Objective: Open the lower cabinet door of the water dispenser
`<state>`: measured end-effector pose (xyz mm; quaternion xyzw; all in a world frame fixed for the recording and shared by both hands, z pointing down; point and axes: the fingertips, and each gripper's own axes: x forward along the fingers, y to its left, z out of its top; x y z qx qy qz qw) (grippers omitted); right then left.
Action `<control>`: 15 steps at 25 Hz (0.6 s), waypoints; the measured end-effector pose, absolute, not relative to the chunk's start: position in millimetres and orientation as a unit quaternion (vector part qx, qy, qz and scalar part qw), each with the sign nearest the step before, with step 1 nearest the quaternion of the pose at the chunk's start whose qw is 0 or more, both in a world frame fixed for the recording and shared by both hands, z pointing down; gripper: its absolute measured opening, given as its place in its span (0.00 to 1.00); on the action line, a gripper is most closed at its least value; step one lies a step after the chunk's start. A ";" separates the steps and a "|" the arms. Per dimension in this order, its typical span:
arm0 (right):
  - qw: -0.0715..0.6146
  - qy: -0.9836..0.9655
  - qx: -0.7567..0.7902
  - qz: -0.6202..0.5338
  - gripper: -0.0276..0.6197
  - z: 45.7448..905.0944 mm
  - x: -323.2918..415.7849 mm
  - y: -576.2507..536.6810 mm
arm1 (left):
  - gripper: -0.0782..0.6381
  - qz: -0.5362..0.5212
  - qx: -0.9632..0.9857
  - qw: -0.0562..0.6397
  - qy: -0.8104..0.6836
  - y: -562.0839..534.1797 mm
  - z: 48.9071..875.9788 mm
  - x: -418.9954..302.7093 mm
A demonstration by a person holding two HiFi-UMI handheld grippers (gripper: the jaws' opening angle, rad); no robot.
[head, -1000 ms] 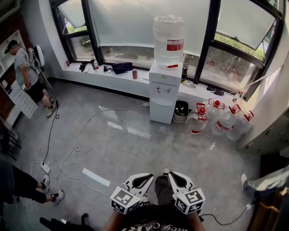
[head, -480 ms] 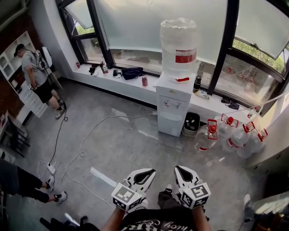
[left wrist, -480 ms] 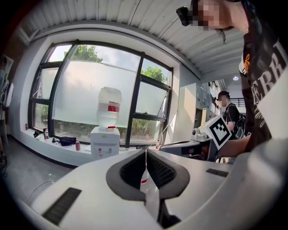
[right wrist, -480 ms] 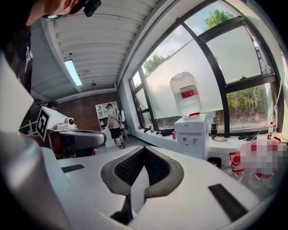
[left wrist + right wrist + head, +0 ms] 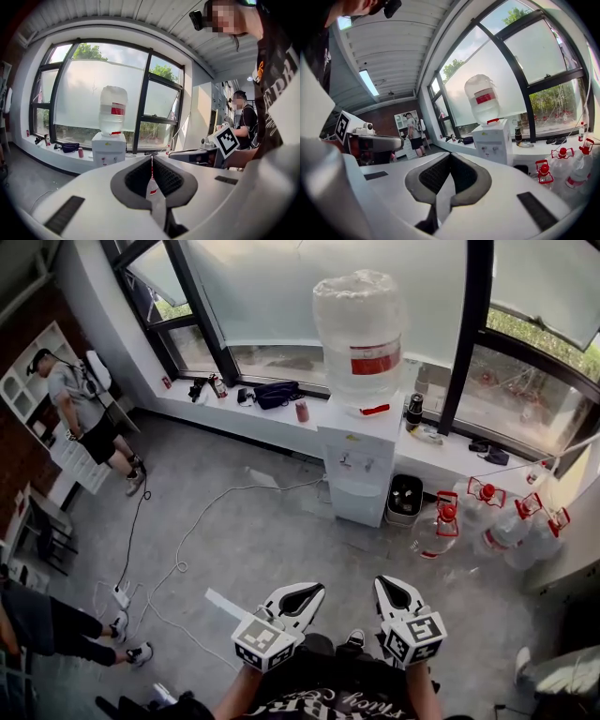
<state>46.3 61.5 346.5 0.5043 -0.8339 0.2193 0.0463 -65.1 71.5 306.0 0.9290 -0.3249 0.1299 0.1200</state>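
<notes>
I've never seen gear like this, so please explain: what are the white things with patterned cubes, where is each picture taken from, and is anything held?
No robot here: a person carries white hand-held tongs, the left tongs and the right tongs. The wide picture comes from a camera on the person's head, looking down; the other two come from cameras riding on each tongs. Both tongs are shut and hold nothing. Across the grey tiled floor stands the white water dispenser with a big clear bottle on top; its lower cabinet door is closed.
</notes>
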 end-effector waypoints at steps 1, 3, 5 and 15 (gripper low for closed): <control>0.046 -0.831 0.507 0.222 0.06 348.8 50.0 58.6 | 0.14 0.128 0.929 0.125 -0.324 68.8 306.5 -63.0; 0.044 -0.827 0.512 0.227 0.06 351.9 54.9 53.5 | 0.14 0.127 0.929 0.132 -0.323 62.5 308.5 -60.9; 0.040 -0.824 0.517 0.229 0.06 353.0 57.4 47.4 | 0.14 0.132 0.928 0.134 -0.321 53.0 312.5 -61.0; 0.034 -0.783 0.575 0.232 0.06 368.9 67.6 -23.9 | 0.14 0.145 0.950 0.123 -0.246 -40.1 328.3 -46.8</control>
